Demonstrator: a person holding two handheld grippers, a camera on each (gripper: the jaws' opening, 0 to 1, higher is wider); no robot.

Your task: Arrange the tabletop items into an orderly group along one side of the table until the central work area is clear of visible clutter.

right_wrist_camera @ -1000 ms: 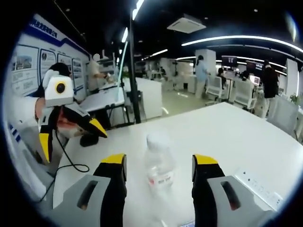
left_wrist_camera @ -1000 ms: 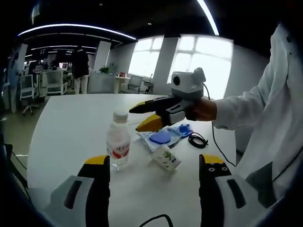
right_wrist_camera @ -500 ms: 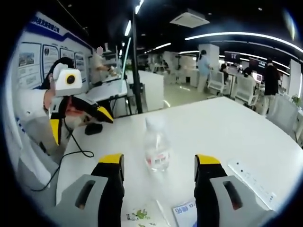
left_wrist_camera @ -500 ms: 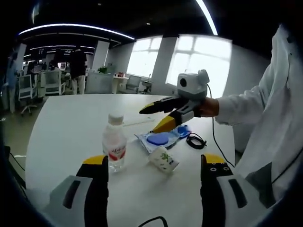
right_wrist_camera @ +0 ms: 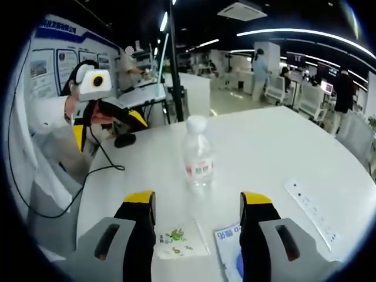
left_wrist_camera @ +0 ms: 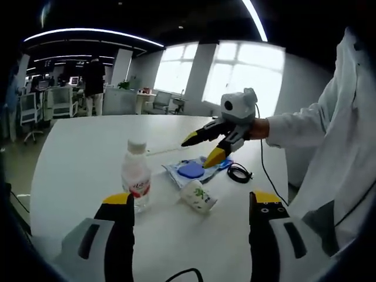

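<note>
A clear water bottle point(left_wrist_camera: 135, 176) with a red label stands upright on the white table point(left_wrist_camera: 76, 147). Beside it a small paper cup point(left_wrist_camera: 197, 197) with green print lies on its side. Behind the cup is a flat blue packet point(left_wrist_camera: 191, 170). My right gripper point(left_wrist_camera: 201, 150) hovers open just above the packet, holding nothing. In the right gripper view the bottle point(right_wrist_camera: 198, 155) stands beyond my open right gripper point(right_wrist_camera: 197, 200), with the cup point(right_wrist_camera: 176, 241) and packet point(right_wrist_camera: 229, 249) low between the jaws. My left gripper point(left_wrist_camera: 191, 202) is open and short of the cup; it shows far left point(right_wrist_camera: 108, 129).
A coiled black cable point(left_wrist_camera: 239, 172) lies right of the packet. A white power strip point(right_wrist_camera: 311, 208) lies on the table's right side, and a dark object point(right_wrist_camera: 124, 140) and a trailing cable point(right_wrist_camera: 100, 170) at its left edge. A white sleeve point(left_wrist_camera: 305, 132) reaches in. Office desks and people stand behind.
My right gripper has pulled back from the bottle toward the packet and cup, leaving the bottle standing free. The left gripper view has barely shifted.
</note>
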